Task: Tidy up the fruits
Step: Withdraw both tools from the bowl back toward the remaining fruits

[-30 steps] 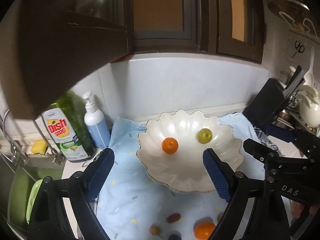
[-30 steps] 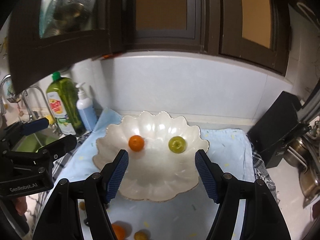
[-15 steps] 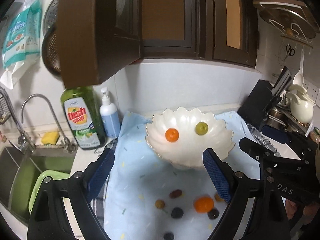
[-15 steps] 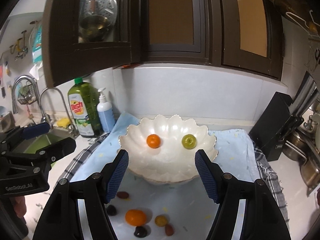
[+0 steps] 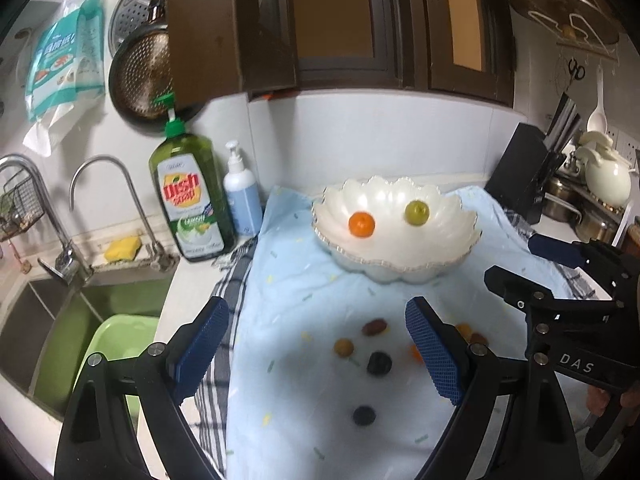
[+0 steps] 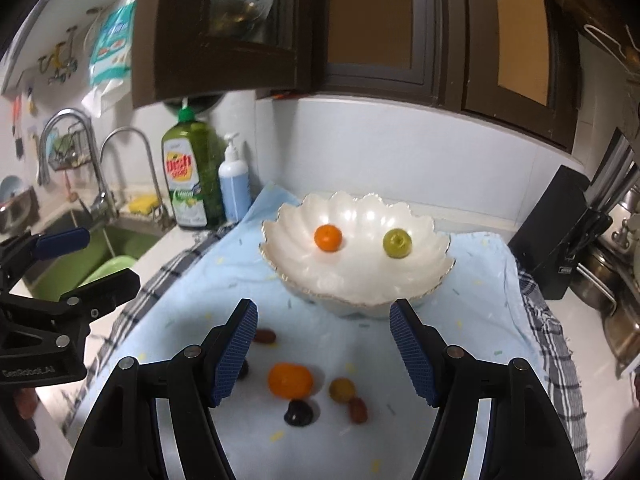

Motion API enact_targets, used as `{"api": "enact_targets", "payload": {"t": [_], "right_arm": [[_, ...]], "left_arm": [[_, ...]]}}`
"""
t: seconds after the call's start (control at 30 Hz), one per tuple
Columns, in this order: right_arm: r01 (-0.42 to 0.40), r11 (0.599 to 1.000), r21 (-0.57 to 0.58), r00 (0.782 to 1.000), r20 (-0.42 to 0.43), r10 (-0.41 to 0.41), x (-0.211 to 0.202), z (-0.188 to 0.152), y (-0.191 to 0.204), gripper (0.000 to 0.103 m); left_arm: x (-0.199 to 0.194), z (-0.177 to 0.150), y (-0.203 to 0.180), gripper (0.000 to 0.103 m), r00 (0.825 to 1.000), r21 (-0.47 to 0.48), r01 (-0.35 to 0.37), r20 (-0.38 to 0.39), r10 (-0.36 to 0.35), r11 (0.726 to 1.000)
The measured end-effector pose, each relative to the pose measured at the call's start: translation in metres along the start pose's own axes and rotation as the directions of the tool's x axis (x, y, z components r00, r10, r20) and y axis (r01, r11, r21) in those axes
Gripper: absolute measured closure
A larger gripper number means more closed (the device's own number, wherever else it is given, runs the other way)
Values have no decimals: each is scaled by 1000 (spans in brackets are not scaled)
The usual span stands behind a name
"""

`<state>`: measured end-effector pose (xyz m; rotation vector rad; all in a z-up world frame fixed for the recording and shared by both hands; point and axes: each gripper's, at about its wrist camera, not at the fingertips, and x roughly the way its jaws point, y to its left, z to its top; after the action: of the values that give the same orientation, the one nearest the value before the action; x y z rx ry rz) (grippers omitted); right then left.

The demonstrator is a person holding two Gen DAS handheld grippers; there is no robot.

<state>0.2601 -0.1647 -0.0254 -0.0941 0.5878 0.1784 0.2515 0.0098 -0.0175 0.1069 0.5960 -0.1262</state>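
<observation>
Hovering over loose fruit, both grippers empty.
White scalloped ceramic bowl (image 6: 356, 276) on the pale blue cloth (image 6: 472, 320) holds one small orange fruit (image 6: 328, 238) and one green fruit (image 6: 397, 243). Before the bowl lie a larger orange fruit (image 6: 289, 379), yellow, red and dark pieces. Left gripper (image 5: 316, 350) and right gripper (image 6: 324, 350) stand with jaws apart, nothing between them.

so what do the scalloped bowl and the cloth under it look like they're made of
Scalloped bowl: looks like glazed ceramic or pearly glass, which one is unclear; glossy white with bright highlights and a thin metallic-looking rim.
Light blue cloth: soft woven or terry fabric, matte, with small wrinkles and scattered coloured flecks. It lies over a checked cloth with a frayed edge, likely woven cotton.
</observation>
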Motion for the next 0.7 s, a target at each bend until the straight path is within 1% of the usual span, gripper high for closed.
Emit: {"api": "enact_targets", "payload": {"t": [0.1,0.27,0.4,0.63,0.7], "right_arm": [[-7,1000,-17,1000,-23,6,1,-8,4,34],[-18,1000,-7,998,-63,18,5,-23,5,34],[-22,1000,-15,996,-91,20,10,-36,7,34],[-43,999,-2,989,-143,42,22,-56,9,35],[-44,999,-1,987,-155,43,26,-61,9,37]], "left_arm": [[-1,-10,-1,12,1000,-4,1,-6,-1,1000],[-2,-27,-7,13,1000,33,-15,-15,16,999],[4,-40,-14,13,999,61,-11,-45,14,998],[20,-61,-25,23,994,83,16,-109,-7,996],[25,-67,-26,26,991,82,27,-130,-17,996]]}}
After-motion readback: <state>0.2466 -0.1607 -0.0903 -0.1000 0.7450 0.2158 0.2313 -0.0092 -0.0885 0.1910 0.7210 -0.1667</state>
